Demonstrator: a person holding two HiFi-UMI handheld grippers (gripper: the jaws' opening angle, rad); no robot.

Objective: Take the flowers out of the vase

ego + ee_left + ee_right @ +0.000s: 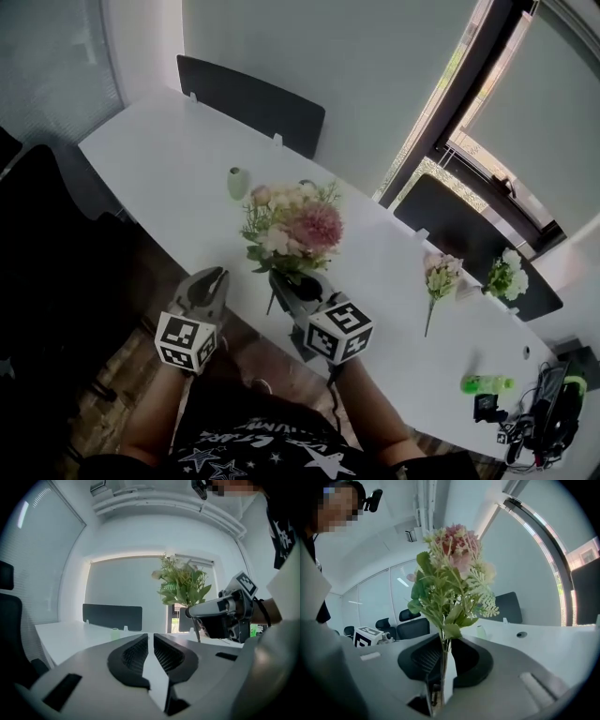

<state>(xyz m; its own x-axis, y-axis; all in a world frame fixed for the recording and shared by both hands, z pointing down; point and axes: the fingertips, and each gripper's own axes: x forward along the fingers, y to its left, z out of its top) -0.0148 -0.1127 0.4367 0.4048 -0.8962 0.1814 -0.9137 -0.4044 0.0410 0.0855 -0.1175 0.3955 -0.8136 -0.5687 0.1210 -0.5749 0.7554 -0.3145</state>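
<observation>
White laminate fills the head view as a long table [141, 150]. The bouquet [292, 228] is already out of the small pale green vase [238, 183], which stands alone back from the near long edge with nothing showing in it. The right gripper [292, 289] carries the bouquet at that near edge, and the left gripper [214, 279] hangs just beside it on the left. Two loose sprigs [439, 274] lie farther along toward the right end. The left gripper view shows its own jaws drawn to a thin slit [151, 637] with only bare tabletop showing through, so that tool is empty. It also gives a side profile the head view lacks: the bouquet [180, 585] rises upright from the right gripper's level nose, and the vase [115, 633] sits low and well beyond. The right gripper view settles the hold, which is foreshortened from above. The stems [442, 667] run straight up between narrow jaws [444, 646] whose pads pinch them low, with the leaves and pink head [454, 545] above. The long axis is therefore vertical and crosswise to the tool. Laying the bunch by the sprigs would probably mean carrying it rightward and tipping it flat, and that falls to the right hand.
</observation>
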